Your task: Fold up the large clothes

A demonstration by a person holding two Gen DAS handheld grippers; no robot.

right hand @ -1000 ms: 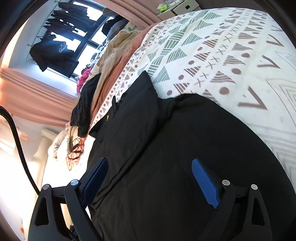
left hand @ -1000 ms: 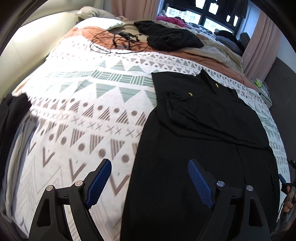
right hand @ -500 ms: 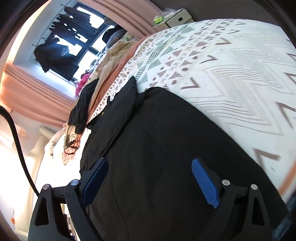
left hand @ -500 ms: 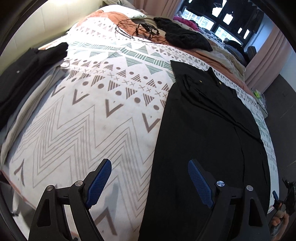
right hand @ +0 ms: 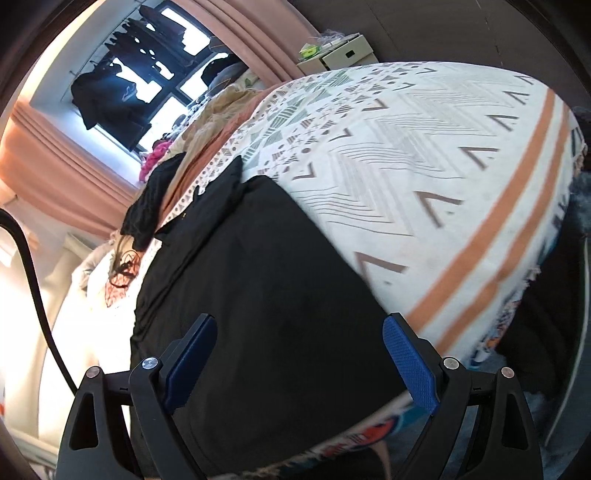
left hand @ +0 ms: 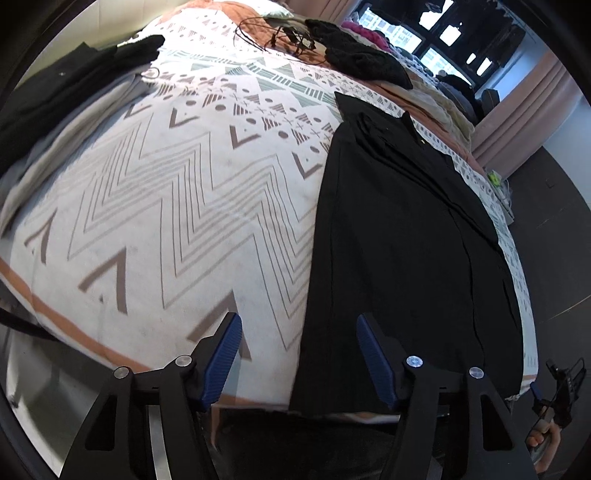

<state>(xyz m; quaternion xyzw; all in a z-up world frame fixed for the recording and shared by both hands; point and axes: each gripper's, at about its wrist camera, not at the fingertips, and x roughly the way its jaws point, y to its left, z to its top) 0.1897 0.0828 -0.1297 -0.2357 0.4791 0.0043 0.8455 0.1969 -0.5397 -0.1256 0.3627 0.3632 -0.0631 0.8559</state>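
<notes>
**Long black garment laid out on a patterned bed, both grippers poised at its near hem**

Bedroom with pink curtains and a dark-framed window; the work surface is a bed under a white bedspread printed with grey chevrons, triangles and an orange border. At far left lies a pile of dark and grey clothes; next, toward the head of the bed, a tangle of black cable and a black knitted item; right of centre the black garment runs lengthwise, collar end far, hem end draped over the near bed edge (its sides appear already turned in, though dark cloth hides the seams). The left gripper hangs at the hem's left corner, fingers spread wide and empty; the right gripper hangs over the hem's other side, likewise wide and empty. Judged progress: the lengthwise folds seem done; the crosswise folds, hem toward collar, remain, and no grasp is yet made. A tiny yellow mark sits near the collar, too small to read; no other writing is legible.
</notes>
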